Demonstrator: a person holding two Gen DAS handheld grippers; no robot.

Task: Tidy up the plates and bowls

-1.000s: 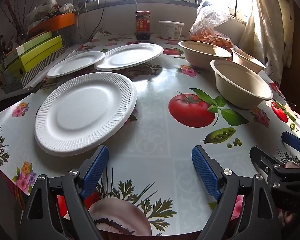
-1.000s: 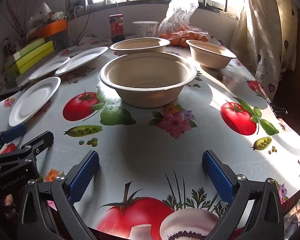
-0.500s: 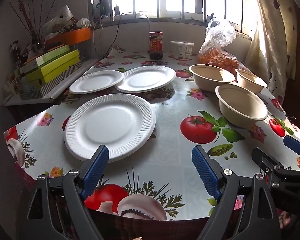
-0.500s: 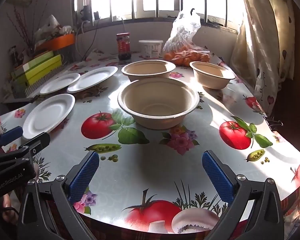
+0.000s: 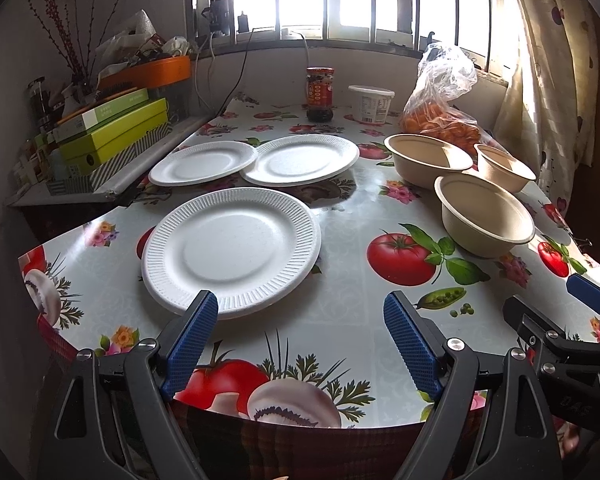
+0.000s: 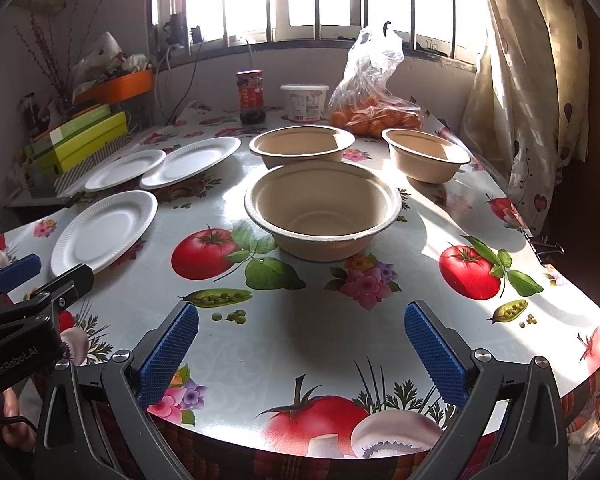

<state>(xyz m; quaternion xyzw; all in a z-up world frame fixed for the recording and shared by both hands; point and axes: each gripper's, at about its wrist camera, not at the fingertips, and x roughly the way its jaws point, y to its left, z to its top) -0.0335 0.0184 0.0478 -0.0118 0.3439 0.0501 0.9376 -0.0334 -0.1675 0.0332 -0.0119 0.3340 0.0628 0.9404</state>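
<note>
Bare tablecloth (image 6: 300,320) lies between the table's near edge and the nearest bowl (image 6: 323,210), while both the left gripper (image 5: 296,340) and right gripper (image 6: 300,350) gape wide, holding nothing.

The left claw (image 5: 300,340) is being held level with its jaws spread wide and empty; the right claw (image 6: 302,352) is being held likewise, at its 3 o'clock.

Lower frame edge cuts off both gripper bodies. Right gripper (image 5: 580,300) is cropped at the left view's right edge. Jar (image 5: 320,94) and tub (image 5: 371,104) labels are too small to read. Far bowl (image 5: 504,166) is partly hidden behind nearer bowls.
</note>
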